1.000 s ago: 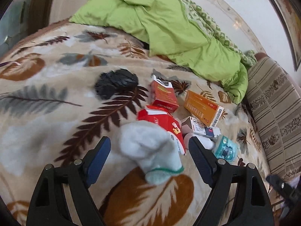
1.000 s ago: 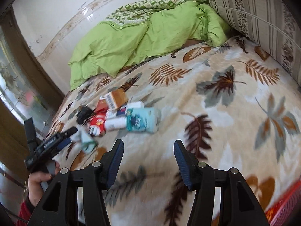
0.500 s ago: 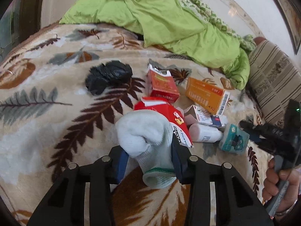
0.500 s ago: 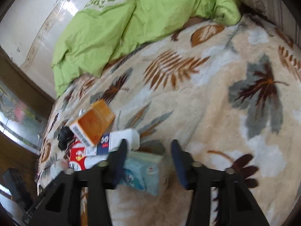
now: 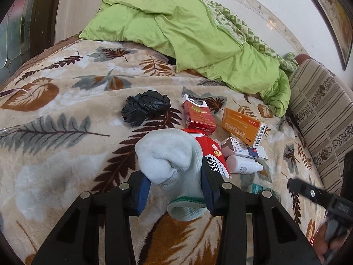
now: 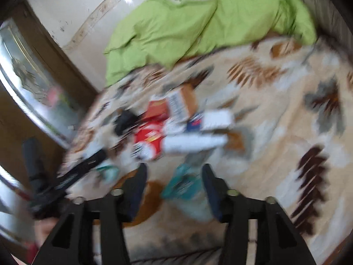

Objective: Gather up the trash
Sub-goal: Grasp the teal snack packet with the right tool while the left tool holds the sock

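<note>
Since the earlier frame, left gripper (image 5: 175, 191) was clamped onto white sock (image 5: 169, 154); right gripper (image 6: 174, 190), jaws just opening, is spread around teal packet (image 6: 183, 183), grip indeterminate through blur.

A fluffy matt blanket (image 5: 66, 154) is seen; a knitted cloth sock (image 5: 169, 156), a crumpled glossy plastic bag (image 5: 145, 108) and glossy cardboard boxes (image 5: 242, 125) are laid on it.

Leaf-print blanket (image 5: 66, 101), green quilt (image 5: 187, 33), white wall (image 5: 275, 2).
</note>
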A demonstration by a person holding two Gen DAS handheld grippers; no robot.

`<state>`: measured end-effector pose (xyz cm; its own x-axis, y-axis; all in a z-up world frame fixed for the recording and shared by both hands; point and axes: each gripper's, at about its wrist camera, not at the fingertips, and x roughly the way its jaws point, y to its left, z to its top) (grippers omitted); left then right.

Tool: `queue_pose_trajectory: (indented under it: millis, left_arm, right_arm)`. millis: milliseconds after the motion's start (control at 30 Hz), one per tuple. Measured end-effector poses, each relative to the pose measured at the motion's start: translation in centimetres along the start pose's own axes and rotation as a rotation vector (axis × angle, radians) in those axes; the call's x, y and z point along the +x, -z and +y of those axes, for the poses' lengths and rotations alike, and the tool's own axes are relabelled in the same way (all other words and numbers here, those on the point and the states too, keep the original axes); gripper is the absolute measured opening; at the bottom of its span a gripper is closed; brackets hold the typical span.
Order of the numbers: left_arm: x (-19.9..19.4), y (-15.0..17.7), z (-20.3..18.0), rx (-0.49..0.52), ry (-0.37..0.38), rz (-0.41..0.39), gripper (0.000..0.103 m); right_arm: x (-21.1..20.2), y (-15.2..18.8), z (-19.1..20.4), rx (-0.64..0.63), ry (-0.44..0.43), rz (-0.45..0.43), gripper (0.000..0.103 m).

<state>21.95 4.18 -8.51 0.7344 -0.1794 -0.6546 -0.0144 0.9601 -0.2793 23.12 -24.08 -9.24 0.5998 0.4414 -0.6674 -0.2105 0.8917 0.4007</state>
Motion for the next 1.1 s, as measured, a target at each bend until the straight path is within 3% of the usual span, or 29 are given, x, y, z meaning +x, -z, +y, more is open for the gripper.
queue_pose_trajectory:
  millis: [67,200,333,400,533,667,867,933,1100]
  left_arm:
    - [-0.2,0.1,0.1,0.006,0.0,0.0,0.04]
    - [-0.6,0.2,0.0,0.026,-0.001,-0.008,0.04]
    - [-0.9,0.1,0.0,0.041,-0.013,-0.022,0.04]
    - [-1.0,0.2,0.1,0.035,-0.013,-0.022,0.04]
    - [-1.0,0.1,0.1,0.037,-0.014,-0.022,0.04]
    - [-1.0,0.1,0.1,0.04,-0.014,-0.023,0.04]
    - [-1.0,0.1,0.3,0.055,-0.022,-0.021,0.04]
    - [-1.1,0.2,0.4,0.063,-0.027,-0.023,0.04]
    - [-1.4,0.5,0.0,0.076,-0.03,-0.033,0.04]
  right_arm:
    - [1.2,-0.5,-1.5,0.018,0.031,0.018,0.066]
    - [3.4,0.0,-4.2,0.172,-0.078,0.14,0.066]
    - [2.6,0.9,-2.1,0.096,-0.134,0.172,0.066]
    - [2.2,1.9,0.3,-0.001,-0.155,0.202,0.066]
    - [2.4,3.4,3.7,-0.157,-0.115,0.238,0.066]
    - [3.2,3.6,5.0,-0.248,0.003,0.206,0.066]
    - [5.3,4.3,6.4,-0.356,0.052,0.244,0.065]
    - [5.6,4.6,6.8,-0.381,0.067,0.25,0.043]
    - [3.5,4.2,7.1,-0.315,0.071,0.154,0.035]
